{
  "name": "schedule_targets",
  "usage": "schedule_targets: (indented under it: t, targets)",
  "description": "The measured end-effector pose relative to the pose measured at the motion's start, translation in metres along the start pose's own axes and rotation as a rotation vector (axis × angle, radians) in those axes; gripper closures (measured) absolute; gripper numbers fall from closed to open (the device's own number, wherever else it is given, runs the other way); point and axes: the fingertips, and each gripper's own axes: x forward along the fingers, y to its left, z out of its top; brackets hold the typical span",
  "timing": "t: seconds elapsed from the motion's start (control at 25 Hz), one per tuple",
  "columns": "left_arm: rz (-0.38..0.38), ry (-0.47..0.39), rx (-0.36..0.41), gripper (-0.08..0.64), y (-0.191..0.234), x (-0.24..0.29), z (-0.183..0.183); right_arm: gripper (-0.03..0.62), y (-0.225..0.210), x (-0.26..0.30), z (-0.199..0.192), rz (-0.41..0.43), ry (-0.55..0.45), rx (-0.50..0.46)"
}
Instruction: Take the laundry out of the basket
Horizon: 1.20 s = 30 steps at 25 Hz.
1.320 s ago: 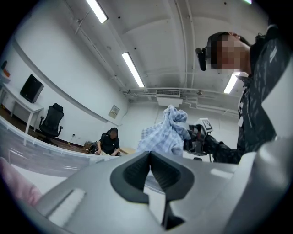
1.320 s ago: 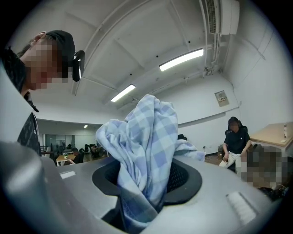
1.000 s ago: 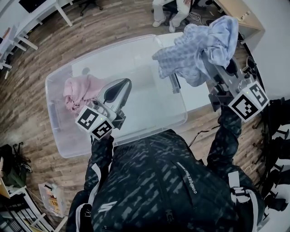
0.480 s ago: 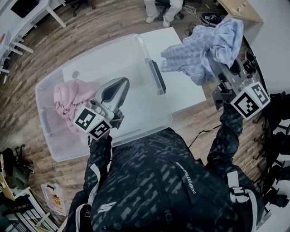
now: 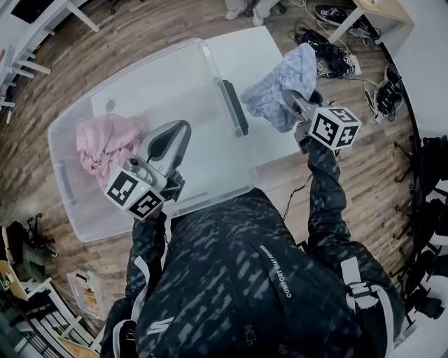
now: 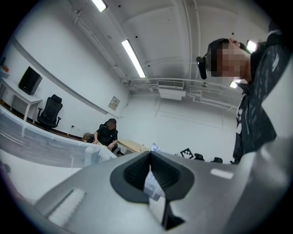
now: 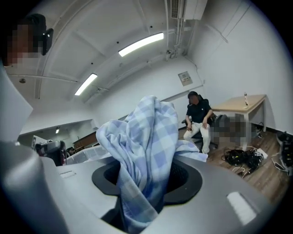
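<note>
A clear plastic basket (image 5: 210,185) stands on the wooden floor. Inside it at the left lies a crumpled pink garment (image 5: 105,143). My left gripper (image 5: 180,131) hovers over the basket's middle, just right of the pink garment, with its jaws shut and nothing between them (image 6: 149,172). My right gripper (image 5: 295,99) is outside the basket, to its right, over a low white table (image 5: 246,52). It is shut on a blue checked cloth (image 5: 280,87), which bunches up between the pads (image 7: 144,151) and hides the fingertips.
A black handle (image 5: 234,106) runs along the basket's right rim. Tangled cables and shoes (image 5: 332,52) lie on the floor beyond the white table, beside a wooden desk (image 5: 381,10). A person sits on a chair in the background (image 7: 199,119).
My right gripper has come down and in toward the white table with the blue checked cloth. The left gripper has shifted a little over the basket and stays shut.
</note>
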Motion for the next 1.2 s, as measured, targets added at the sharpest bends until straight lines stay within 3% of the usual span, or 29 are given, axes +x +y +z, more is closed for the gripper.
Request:
schedule_targets:
  t: [0.44,0.68,0.84,1.0,1.2]
  targets:
    - [0.032,0.045,-0.031,0.551,0.004,-0.009,-0.017,0.394,-0.060,0.047,-0.135,-0.119,0.179,0.145]
    - [0.040,0.049,-0.031,0.551,-0.002,-0.009,-0.017,0.385,-0.078,0.055,-0.192,-0.167,0.280,0.145]
    - [0.047,0.053,-0.029,0.551,-0.004,-0.009,-0.018,0.382,-0.081,0.061,-0.216,-0.170,0.318,0.157]
    - [0.061,0.049,-0.023,0.551,-0.006,-0.015,-0.019,0.374,-0.080,0.071,-0.235,-0.172,0.356,0.103]
    - [0.070,0.031,-0.026,0.551,-0.007,-0.020,-0.014,0.345,-0.076,0.073,-0.235,-0.179,0.387,0.071]
